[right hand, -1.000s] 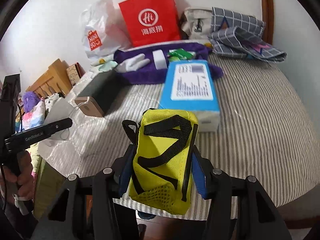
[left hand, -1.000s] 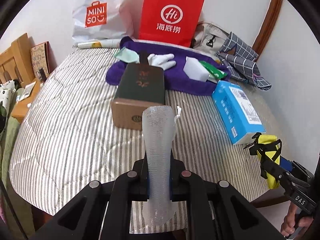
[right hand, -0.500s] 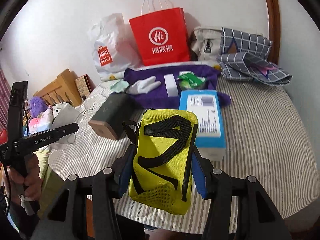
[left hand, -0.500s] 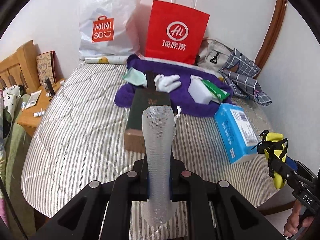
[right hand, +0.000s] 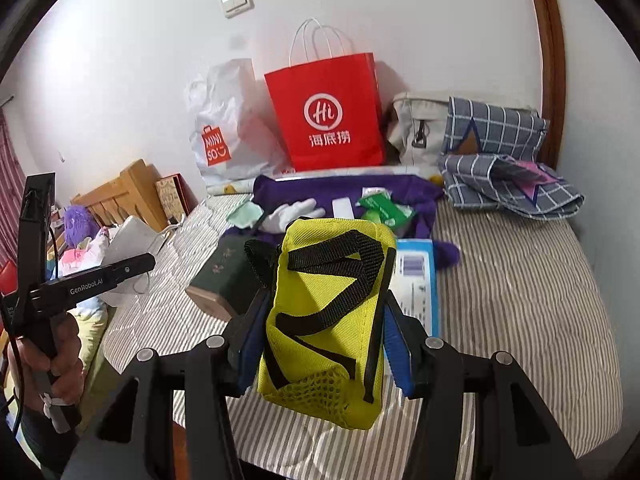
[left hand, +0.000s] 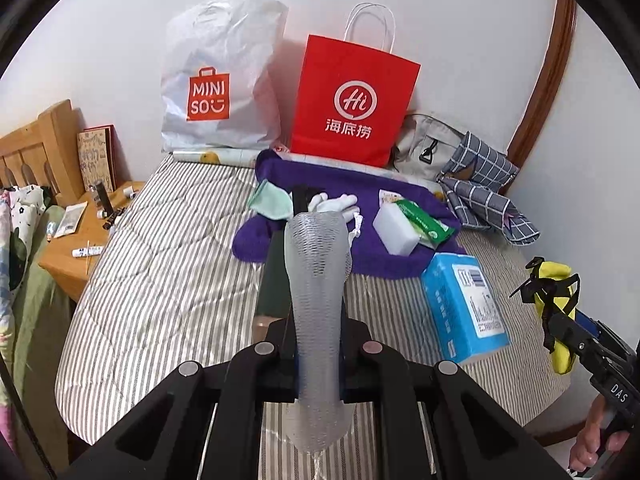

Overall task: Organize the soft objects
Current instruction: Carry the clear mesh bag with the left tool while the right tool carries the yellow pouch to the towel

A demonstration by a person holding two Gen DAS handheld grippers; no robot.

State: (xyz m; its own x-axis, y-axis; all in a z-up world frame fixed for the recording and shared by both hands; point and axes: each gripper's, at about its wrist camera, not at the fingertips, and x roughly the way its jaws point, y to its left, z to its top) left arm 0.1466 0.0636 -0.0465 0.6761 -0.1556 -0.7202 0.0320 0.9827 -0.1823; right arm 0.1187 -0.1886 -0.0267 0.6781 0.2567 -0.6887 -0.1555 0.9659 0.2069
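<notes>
The left gripper (left hand: 318, 356) is clamped on a white mesh mask (left hand: 318, 280), which stands upright between its jaws, rising well past the fingertips and sagging below them. The right gripper (right hand: 320, 344) squeezes a yellow pouch (right hand: 326, 320) with black straps; the pouch fills the gap between the blue pads (right hand: 396, 348), protruding above and beneath them. Ahead of both jaws lies the striped bed (left hand: 172, 272), bearing a dark box (right hand: 224, 276) and blue tissue pack (left hand: 464, 304).
</notes>
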